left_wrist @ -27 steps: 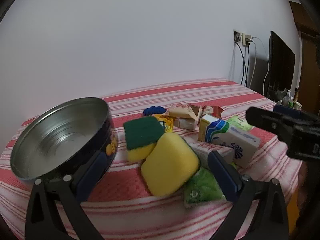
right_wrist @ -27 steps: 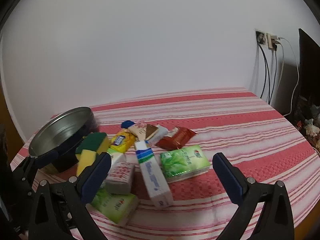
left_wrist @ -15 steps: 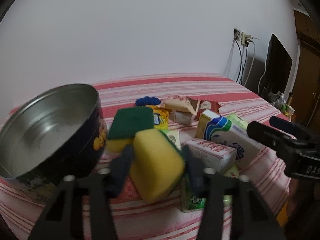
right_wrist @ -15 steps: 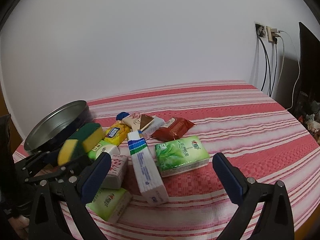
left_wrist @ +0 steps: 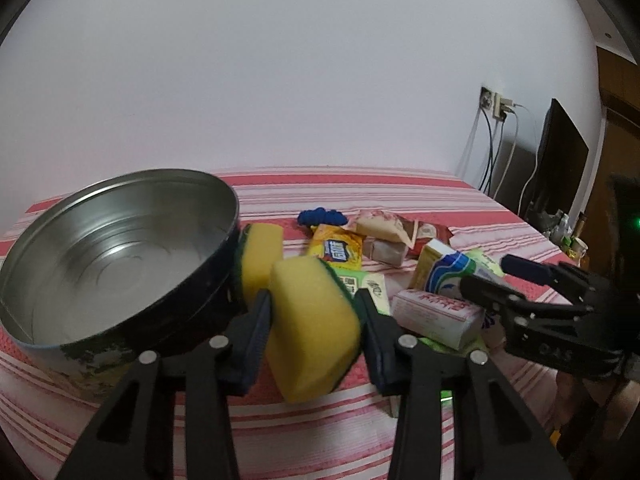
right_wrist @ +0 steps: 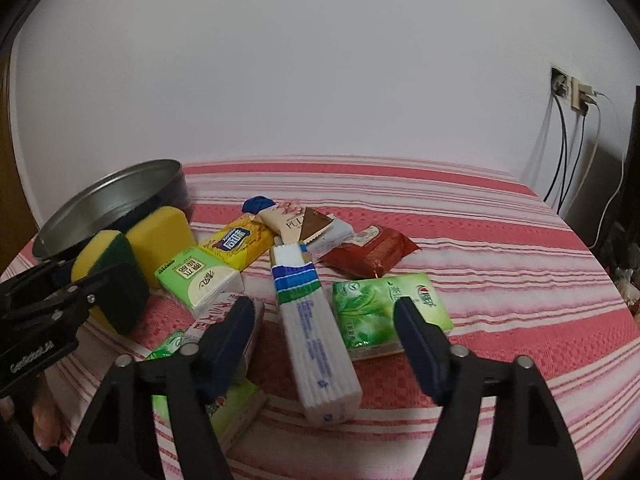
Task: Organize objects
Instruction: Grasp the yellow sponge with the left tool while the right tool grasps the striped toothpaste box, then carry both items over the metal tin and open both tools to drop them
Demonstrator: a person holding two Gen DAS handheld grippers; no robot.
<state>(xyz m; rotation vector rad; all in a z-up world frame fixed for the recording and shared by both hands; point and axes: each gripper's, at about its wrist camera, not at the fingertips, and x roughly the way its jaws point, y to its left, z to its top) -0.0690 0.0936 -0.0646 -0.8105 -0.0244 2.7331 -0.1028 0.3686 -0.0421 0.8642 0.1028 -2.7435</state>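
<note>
My left gripper (left_wrist: 314, 322) is shut on a yellow sponge with a green scrub side (left_wrist: 316, 324) and holds it lifted beside a round metal tin (left_wrist: 120, 240). The sponge also shows in the right wrist view (right_wrist: 108, 276), held above the cloth. A second yellow and green sponge (left_wrist: 260, 256) leans against the tin. My right gripper (right_wrist: 324, 334) is open and empty, hovering over a white and blue box (right_wrist: 308, 320), with a green tissue pack (right_wrist: 384, 316) by its right finger.
On the red striped tablecloth (right_wrist: 500, 280) lie a yellow snack pack (right_wrist: 236, 242), a red snack pack (right_wrist: 372, 252), a light green tissue pack (right_wrist: 196, 280), a white and red pack (left_wrist: 436, 316) and a blue item (left_wrist: 320, 216). Wall sockets with cables (right_wrist: 572, 96) are at the right.
My left gripper closed on the yellow sponge and lifted it off the cloth toward the tin. My right gripper moved forward and lower over the white and blue box.
</note>
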